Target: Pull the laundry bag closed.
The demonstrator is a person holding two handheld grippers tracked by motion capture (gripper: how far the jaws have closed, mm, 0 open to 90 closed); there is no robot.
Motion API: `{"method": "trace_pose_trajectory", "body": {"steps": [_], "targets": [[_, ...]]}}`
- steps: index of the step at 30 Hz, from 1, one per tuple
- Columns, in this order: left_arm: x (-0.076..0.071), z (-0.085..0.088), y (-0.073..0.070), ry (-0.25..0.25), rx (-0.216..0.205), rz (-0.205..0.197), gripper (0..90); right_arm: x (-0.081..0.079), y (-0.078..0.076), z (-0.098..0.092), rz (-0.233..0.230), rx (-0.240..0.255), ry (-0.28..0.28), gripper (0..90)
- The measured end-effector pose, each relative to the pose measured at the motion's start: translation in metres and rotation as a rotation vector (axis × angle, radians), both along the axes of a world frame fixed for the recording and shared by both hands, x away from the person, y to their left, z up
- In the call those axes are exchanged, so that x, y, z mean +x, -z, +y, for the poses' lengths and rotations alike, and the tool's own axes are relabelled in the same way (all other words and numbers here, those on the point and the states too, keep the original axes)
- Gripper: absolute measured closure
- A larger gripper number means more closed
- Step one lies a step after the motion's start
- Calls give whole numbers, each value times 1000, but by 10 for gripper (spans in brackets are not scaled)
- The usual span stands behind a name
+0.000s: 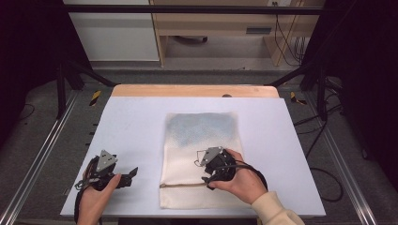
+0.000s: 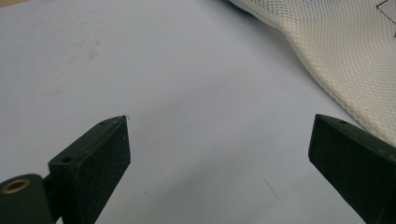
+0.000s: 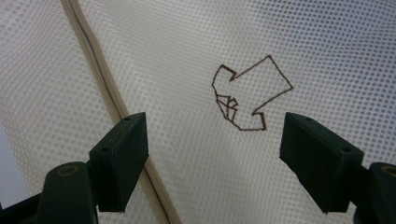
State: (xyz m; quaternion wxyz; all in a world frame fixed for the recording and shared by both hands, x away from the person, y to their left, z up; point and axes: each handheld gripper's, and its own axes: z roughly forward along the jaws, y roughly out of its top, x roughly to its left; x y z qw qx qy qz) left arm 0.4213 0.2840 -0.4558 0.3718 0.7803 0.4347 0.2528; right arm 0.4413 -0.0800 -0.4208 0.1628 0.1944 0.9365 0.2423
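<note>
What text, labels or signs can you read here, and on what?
No readable words or numbers.
Mesh bag: a brown stitched outline emblem, arrow-like, no letters.
Furniture behind the table: a small grey label, too blurred to read.

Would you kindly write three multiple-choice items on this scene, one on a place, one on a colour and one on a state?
1. Where is the right gripper?
A. over the mesh bag
B. over bare table, left of the bag
C. beyond the table's far edge

2. What colour is the outline figure stitched on the mesh bag?
A. green
B. brown
C. blue

3. How do the left gripper's jaws stand?
A. shut on the bag
B. shut on nothing
C. open over the table

Answers: 1 A, the high view shows it above the bag's near half, close to the zip. 2 B, the right gripper view shows brown thread. 3 C, bare table lies between the wide-apart jaws.
</note>
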Motion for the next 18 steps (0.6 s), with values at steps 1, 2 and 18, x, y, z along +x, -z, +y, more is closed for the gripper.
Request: {"method": "trace_pose_trajectory", "body": {"steps": [1,2,18], "targets": [[0,0,0,1,1,1,54,0,1,3,2,-3,-6,243],[0,0,0,0,1,1,54,0,1,6,7,-10,-18,244],[2,1,1,-2,-8,1,49,-4,-2,50,46,-50,-108,307]]}}
